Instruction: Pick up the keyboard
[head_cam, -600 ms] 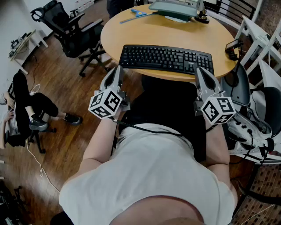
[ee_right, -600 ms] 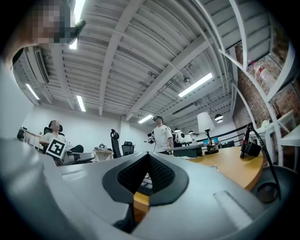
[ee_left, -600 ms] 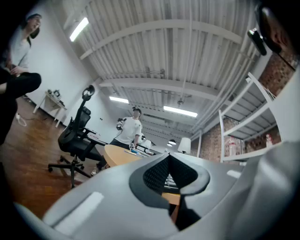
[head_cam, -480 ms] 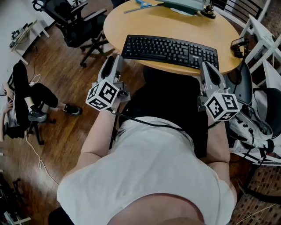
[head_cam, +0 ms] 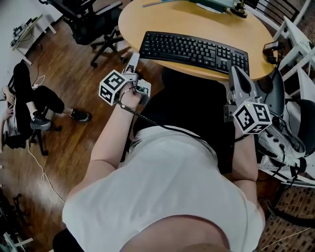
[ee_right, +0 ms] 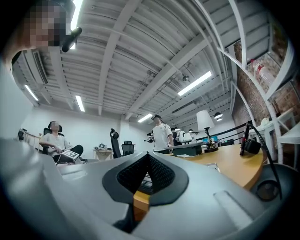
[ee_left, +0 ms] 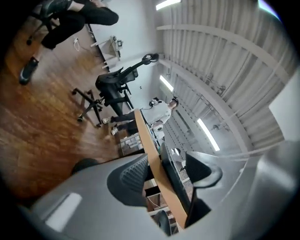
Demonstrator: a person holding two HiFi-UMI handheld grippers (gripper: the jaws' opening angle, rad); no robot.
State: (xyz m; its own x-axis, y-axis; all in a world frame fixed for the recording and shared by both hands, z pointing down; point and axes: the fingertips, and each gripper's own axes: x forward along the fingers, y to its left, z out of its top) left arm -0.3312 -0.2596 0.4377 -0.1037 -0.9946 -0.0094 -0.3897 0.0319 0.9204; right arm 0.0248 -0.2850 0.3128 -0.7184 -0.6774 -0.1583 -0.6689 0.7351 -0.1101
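Note:
A black keyboard (head_cam: 194, 50) lies along the near edge of a round wooden table (head_cam: 162, 22). My left gripper (head_cam: 134, 60) is rolled onto its side just short of the keyboard's left end. In the left gripper view its jaws (ee_left: 166, 168) stand open, and the table's edge and the keyboard (ee_left: 176, 180) show in the gap, with nothing gripped. My right gripper (head_cam: 235, 73) points at the keyboard's right end from just below the table's edge. Its jaws (ee_right: 147, 173) are shut and empty, with a few keys (ee_right: 146, 181) visible just beyond the pads.
A black office chair (head_cam: 88, 19) stands left of the table, and a person (head_cam: 29, 103) sits further left. White shelving (head_cam: 295, 39) and a small black device (head_cam: 271, 47) are at the right. A lamp base (head_cam: 239, 10) and papers lie on the table's far side.
My left gripper has rolled onto its side and moved up toward the keyboard's left end. The right gripper has edged closer to the table's edge, still shut.

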